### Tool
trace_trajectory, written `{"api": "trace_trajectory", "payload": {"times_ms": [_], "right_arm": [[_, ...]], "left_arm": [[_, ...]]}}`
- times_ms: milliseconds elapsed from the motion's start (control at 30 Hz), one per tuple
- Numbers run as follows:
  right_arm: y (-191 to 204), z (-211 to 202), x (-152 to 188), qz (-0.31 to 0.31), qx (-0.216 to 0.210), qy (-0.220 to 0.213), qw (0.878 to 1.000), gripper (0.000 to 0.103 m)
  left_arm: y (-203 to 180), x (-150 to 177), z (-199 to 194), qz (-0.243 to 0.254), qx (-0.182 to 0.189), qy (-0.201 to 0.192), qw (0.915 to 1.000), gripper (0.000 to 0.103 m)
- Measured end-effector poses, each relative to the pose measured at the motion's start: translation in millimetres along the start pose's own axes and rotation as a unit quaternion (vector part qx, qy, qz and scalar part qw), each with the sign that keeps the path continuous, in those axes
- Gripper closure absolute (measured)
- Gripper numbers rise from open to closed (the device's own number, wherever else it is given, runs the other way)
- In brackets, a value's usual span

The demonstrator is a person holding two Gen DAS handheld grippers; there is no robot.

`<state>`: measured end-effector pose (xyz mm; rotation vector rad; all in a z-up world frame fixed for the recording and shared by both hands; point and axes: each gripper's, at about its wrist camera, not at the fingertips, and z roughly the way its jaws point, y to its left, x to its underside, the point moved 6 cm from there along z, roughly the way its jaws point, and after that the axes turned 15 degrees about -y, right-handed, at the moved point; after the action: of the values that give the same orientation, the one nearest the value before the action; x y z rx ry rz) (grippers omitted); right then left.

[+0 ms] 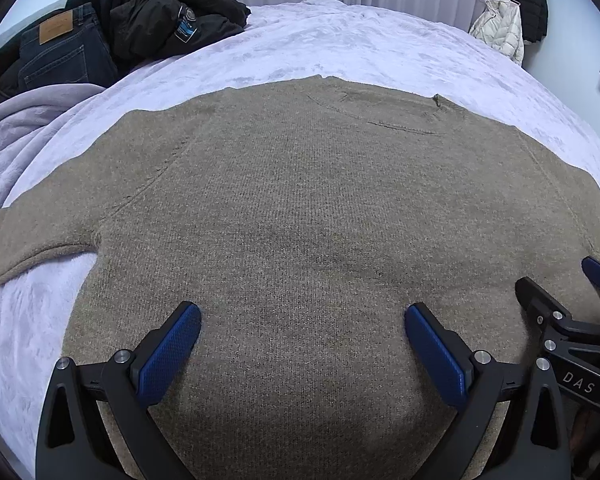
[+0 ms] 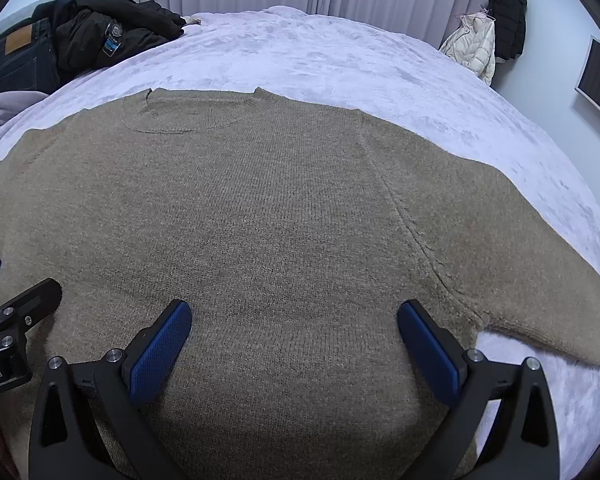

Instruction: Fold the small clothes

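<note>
The bed (image 1: 340,40), covered by a lilac plush blanket (image 2: 340,52), carries the tan sweater (image 1: 300,208), spread flat with sleeves outward and collar (image 2: 188,114) at the far edge. Far left corner: black jacket (image 1: 160,12) beside dark jeans (image 1: 64,52). Left gripper (image 1: 302,316) and right gripper (image 2: 294,312) sit above the hem, fingers apart, holding nothing

I see a tan knit sweater (image 1: 300,220) on a pale lilac bed (image 1: 340,48); dark blue jeans (image 1: 60,56), black jacket (image 1: 160,20), blue pads (image 1: 172,356).
</note>
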<state>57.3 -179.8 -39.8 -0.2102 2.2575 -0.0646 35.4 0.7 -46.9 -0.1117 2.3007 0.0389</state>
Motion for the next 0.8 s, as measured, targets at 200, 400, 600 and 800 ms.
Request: {"api": "trace_trajectory", "payload": {"times_ms": [200, 400, 600, 800], "right_arm": [[0, 0, 0, -0.001, 0.0, 0.003, 1.0, 0.0], [2, 2, -2, -0.011, -0.001, 0.019, 1.0, 0.0], [-7, -14, -18, 0.0, -0.021, 0.027, 0.999, 0.0], [-49, -28, -35, 0.048, -0.007, -0.005, 0.999, 0.0]], "left_arm": [[-4, 0, -1, 0.021, -0.011, 0.007, 0.9997, 0.0], [-10, -8, -11, 0.033, -0.031, 0.016, 0.9988, 0.001], [-32, -27, -32, 0.042, -0.005, -0.009, 0.9991, 0.001], [-63, -48, -35, 0.054, 0.012, -0.011, 0.9984, 0.001]]}}
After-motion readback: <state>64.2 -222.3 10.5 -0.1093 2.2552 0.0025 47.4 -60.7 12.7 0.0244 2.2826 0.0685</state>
